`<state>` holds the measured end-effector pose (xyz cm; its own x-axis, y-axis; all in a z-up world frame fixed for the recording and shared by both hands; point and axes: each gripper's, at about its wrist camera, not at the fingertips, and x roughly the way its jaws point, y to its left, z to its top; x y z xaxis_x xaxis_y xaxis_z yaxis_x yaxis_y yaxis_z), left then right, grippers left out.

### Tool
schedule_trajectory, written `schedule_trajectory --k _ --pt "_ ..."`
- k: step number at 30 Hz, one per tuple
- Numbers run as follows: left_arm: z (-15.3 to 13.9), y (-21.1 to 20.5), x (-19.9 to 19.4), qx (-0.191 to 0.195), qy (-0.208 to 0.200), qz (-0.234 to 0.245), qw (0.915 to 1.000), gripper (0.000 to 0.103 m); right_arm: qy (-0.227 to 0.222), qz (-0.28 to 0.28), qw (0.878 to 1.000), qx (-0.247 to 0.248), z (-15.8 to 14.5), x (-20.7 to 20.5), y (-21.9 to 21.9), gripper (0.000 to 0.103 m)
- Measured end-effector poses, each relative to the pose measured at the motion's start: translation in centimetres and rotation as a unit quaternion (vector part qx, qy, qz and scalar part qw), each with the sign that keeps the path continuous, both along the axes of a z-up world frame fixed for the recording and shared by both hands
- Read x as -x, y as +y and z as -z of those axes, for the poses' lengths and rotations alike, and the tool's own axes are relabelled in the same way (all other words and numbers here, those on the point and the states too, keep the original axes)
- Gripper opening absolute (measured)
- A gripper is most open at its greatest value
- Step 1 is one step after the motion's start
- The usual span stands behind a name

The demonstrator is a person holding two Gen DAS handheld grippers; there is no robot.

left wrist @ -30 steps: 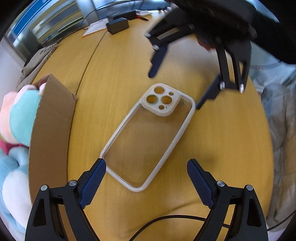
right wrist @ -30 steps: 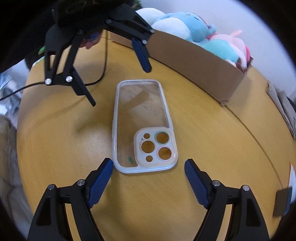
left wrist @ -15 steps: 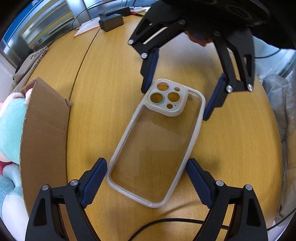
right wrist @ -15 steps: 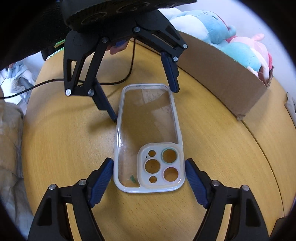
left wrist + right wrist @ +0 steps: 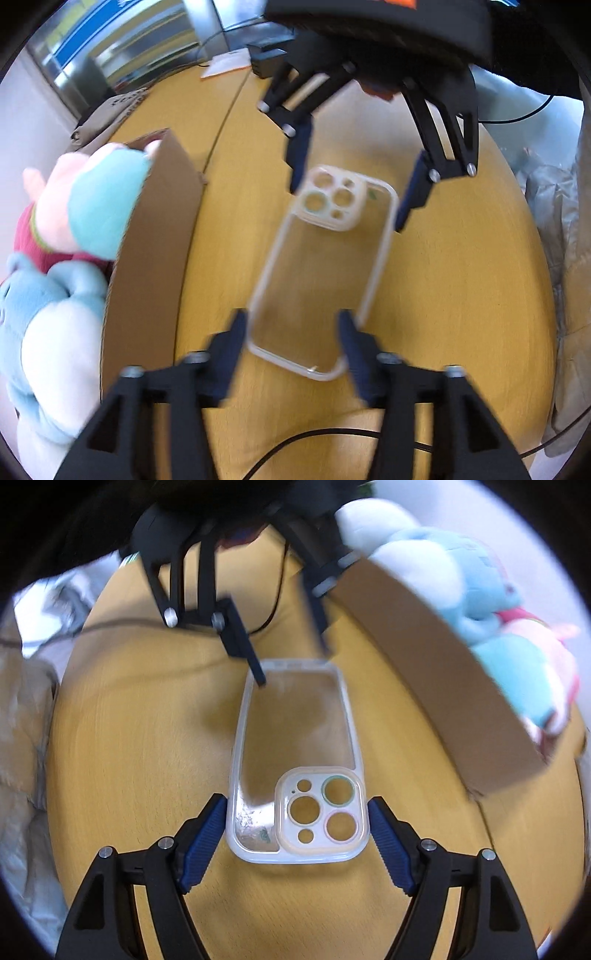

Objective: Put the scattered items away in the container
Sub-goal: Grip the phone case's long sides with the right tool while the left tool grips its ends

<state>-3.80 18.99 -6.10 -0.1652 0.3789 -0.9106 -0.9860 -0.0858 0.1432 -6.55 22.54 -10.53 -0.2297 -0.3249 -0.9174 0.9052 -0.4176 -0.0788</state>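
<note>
A clear phone case [image 5: 325, 266] with a cream camera block lies on the round wooden table. My left gripper [image 5: 293, 338] has closed onto the case's plain end; its blurred pads touch both long edges. My right gripper [image 5: 297, 830] brackets the camera end of the case [image 5: 295, 760], pads close beside the edges with a thin gap on the right. The cardboard box [image 5: 147, 266] stands at the left in the left wrist view and shows at the upper right in the right wrist view [image 5: 436, 657].
Plush toys [image 5: 62, 236] in blue, pink and white fill the box. A black cable [image 5: 314, 439] runs along the table's near edge. A black adapter [image 5: 266, 61] and a paper lie at the far edge. Grey plastic bags [image 5: 561, 258] hang off the right side.
Both grippers have narrowed around the case. The left one has shut onto the plain end, and the right one has drawn in close to the camera end. The views now tilt toward the box.
</note>
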Motion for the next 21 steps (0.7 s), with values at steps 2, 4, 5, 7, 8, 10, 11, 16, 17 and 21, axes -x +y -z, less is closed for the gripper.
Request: schedule_trajectory --k 2,4,5,7,8,10,11,16,17,21 --pt "0.0 -0.2 -0.4 -0.002 -0.005 0.016 0.9999 0.076 -0.01 -0.019 1.0 -0.011 0.6 -0.1 -0.6 0.077" --pt "0.4 0.0 -1.0 0.002 -0.007 0.042 0.9991 0.085 -0.018 -0.035 0.999 -0.025 1.2 -0.1 -1.0 0.077" --pt "0.5 -0.3 -1.5 0.006 -0.005 0.051 0.9987 0.086 -0.02 -0.038 0.999 -0.031 1.5 0.1 -1.1 0.077" --pt "1.1 -0.9 -2.4 0.017 -0.001 0.064 0.9978 0.086 -0.024 -0.044 0.998 -0.042 2.0 0.4 -1.3 0.077" --pt "1.5 -0.9 -2.8 0.024 0.001 0.069 0.9973 0.086 -0.026 -0.046 0.998 -0.043 2.1 0.7 -1.4 0.077" --pt "2.2 -0.8 -3.3 0.034 0.001 0.076 0.9965 0.087 -0.03 -0.053 0.997 -0.043 2.3 1.1 -1.6 0.077" --pt "2.4 -0.7 -3.4 0.035 -0.002 0.078 0.9964 0.087 -0.031 -0.057 0.997 -0.043 2.4 1.3 -1.7 0.077" --pt "2.6 -0.4 -3.0 0.034 -0.003 0.073 0.9967 0.079 -0.032 -0.074 0.996 -0.048 2.8 2.3 -2.5 0.077" --pt "2.6 -0.5 -2.9 0.033 -0.002 0.072 0.9969 0.079 -0.029 -0.076 0.996 -0.048 2.8 2.5 -2.7 0.077" --pt "1.3 -2.1 -3.9 0.026 -0.009 0.08 0.9964 0.03 -0.015 -0.085 0.995 -0.051 2.5 3.5 -3.8 0.077"
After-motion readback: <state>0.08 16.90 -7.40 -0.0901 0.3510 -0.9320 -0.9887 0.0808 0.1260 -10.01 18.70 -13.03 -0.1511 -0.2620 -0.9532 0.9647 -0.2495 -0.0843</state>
